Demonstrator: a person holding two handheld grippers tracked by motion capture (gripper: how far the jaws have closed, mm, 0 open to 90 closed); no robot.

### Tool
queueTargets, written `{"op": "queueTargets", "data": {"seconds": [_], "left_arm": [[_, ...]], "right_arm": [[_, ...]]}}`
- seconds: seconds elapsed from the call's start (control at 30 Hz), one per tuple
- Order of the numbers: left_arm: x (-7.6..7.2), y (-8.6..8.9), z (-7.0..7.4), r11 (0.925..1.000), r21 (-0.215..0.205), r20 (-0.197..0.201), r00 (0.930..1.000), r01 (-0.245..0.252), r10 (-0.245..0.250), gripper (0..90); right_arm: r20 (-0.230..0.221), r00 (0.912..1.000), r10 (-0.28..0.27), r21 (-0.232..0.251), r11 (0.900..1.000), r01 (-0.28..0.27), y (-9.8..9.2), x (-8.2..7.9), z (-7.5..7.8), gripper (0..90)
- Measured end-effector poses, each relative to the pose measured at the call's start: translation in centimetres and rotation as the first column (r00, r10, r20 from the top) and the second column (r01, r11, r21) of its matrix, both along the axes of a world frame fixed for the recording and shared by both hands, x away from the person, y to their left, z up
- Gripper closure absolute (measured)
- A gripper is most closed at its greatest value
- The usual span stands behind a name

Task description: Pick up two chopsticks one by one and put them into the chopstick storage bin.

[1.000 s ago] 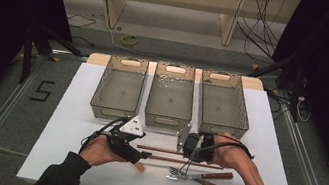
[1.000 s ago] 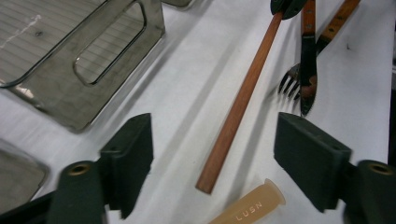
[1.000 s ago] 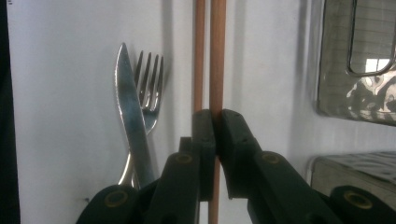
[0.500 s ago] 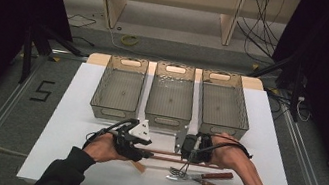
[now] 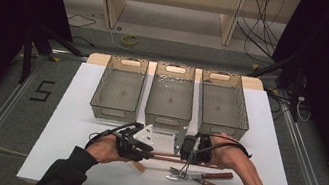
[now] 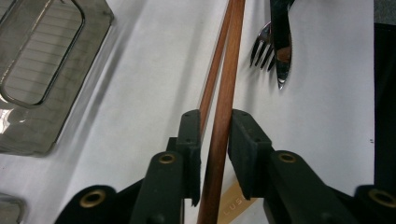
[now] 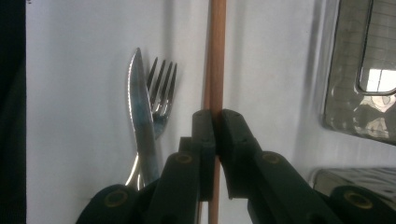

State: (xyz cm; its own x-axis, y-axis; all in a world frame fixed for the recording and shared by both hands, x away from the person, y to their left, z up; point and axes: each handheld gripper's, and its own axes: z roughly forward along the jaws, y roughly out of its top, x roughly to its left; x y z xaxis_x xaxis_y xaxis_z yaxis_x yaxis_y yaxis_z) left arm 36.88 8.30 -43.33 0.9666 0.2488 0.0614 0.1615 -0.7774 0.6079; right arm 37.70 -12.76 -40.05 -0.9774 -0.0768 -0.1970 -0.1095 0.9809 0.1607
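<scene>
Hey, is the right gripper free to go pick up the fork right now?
Probably not yet: the right gripper is shut on a chopstick. The fork lies close beside it on the table, partly under the knife.

A black "5" [image 5: 41,90] marks the floor left of the table [image 5: 71,122]

In the right gripper view, the right gripper [image 7: 215,123] was clamped on a wooden chopstick [image 7: 216,56] that ran straight away from it over the white table [image 7: 79,70]. Just left of it lay a knife [image 7: 140,112] overlapping a fork [image 7: 162,88]. A smoky clear bin [image 7: 362,65] stood at far right.
</scene>
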Motion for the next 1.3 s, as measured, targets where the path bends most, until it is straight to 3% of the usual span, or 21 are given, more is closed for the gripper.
{"op": "queueTargets", "data": {"seconds": [0.27, 0.4, 0.47, 0.57, 0.7, 0.73, 0.83, 0.87, 0.93, 0.97, 1.03, 1.07, 1.17, 1.2, 1.23, 1.27, 1.3], "left_arm": [[-0.3, -0.1, 0.0, 0.9988, 0.013, 0.001, 0.9989, 0.047, -0.047, 80.6], [-0.7, -0.2, 0.0, 0.9968, 0.019, 0.008, 0.997, 0.077, -0.077, 82.4], [-0.7, -0.2, 0.0, 0.9965, 0.029, 0.013, 0.9968, 0.079, -0.079, 82.5], [-0.5, 0.0, 0.0, 0.9975, 0.027, 0.011, 0.9977, 0.066, -0.066, 82.6], [-0.1, 0.5, 0.1, 0.9997, 0.015, 0.014, 0.9997, 0.019, -0.02, 82.6], [0.0, 0.7, 0.2, 0.9999, 0.012, 0.015, 0.9999, 0.002, -0.002, 82.6], [0.8, 1.7, 0.3, 0.997, -0.013, 0.0, 0.9971, -0.076, 0.076, 82.6], [0.8, 1.7, 0.3, 0.997, -0.013, 0.0, 0.9971, -0.076, 0.076, 82.6], [1.4, 2.7, 0.6, 0.9902, -0.044, -0.009, 0.9912, -0.132, 0.132, 82.7], [1.4, 2.7, 0.6, 0.9902, -0.044, -0.009, 0.9912, -0.132, 0.132, 82.7], [1.6, 3.3, 0.9, 0.9828, -0.072, -0.017, 0.9855, -0.17, 0.169, 82.7], [1.8, 3.8, 1.2, 0.978, -0.084, -0.013, 0.9816, -0.191, 0.19, 82.7], [2.0, 4.3, 1.6, 0.9721, -0.106, -0.019, 0.9778, -0.21, 0.209, 82.7], [2.0, 4.5, 1.7, 0.9684, -0.118, -0.02, 0.9755, -0.22, 0.219, 82.7], [2.1, 4.8, 1.9, 0.9661, -0.124, -0.019, 0.9739, -0.227, 0.226, 82.7], [2.1, 5.0, 2.1, 0.9623, -0.134, -0.018, 0.9715, -0.237, 0.236, 82.7], [2.2, 5.3, 2.3, 0.9562, -0.153, -0.013, 0.9679, -0.25, 0.251, 82.8]], "right_arm": [[0.001, 0.9999, 0.017, -0.003, 1.0, -0.017, 0.0, 0.0, -0.1, 84.7], [-0.018, 0.9998, 0.001, 0.028, 1.0, 0.0, -0.3, 0.2, 0.1, 81.0], [-0.007, 0.9996, -0.026, 0.057, 0.998, 0.027, -0.5, 0.2, 0.4, 71.4], [-0.027, 0.998, -0.058, 0.104, 0.993, 0.06, -1.1, 0.3, 1.1, 60.8], [-0.033, 0.9915, -0.126, 0.182, 0.975, 0.13, -1.9, 0.4, 1.7, 48.4], [-0.038, 0.9896, -0.139, 0.212, 0.967, 0.144, -2.2, 0.5, 1.8, 46.5], [-0.037, 0.9806, -0.192, 0.311, 0.93, 0.194, -3.0, 0.6, 2.1, 39.6], [-0.04, 0.9768, -0.21, 0.346, 0.914, 0.211, -3.3, 0.6, 2.2, 38.7], [-0.053, 0.9669, -0.249, 0.405, 0.88, 0.249, -4.0, 0.7, 2.2, 37.8], [-0.053, 0.9669, -0.249, 0.405, 0.88, 0.249, -4.0, 0.7, 2.2, 37.8], [-0.056, 0.9526, -0.299, 0.472, 0.833, 0.289, -4.8, 0.6, 2.1, 37.0], [-0.057, 0.9474, -0.315, 0.487, 0.82, 0.302, -5.0, 0.6, 2.1, 36.9], [-0.074, 0.9353, -0.346, 0.552, 0.767, 0.327, -5.7, 0.3, 2.0, 36.5], [-0.074, 0.9329, -0.353, 0.561, 0.759, 0.331, -5.9, 0.2, 2.0, 36.0], [-0.074, 0.9329, -0.353, 0.561, 0.759, 0.331, -5.9, 0.2, 2.0, 36.0], [-0.078, 0.9234, -0.376, 0.578, 0.738, 0.349, -6.3, 0.1, 1.8, 35.6], [-0.084, 0.921, -0.38, 0.581, 0.732, 0.355, -6.4, 0.1, 1.7, 35.6]]}}
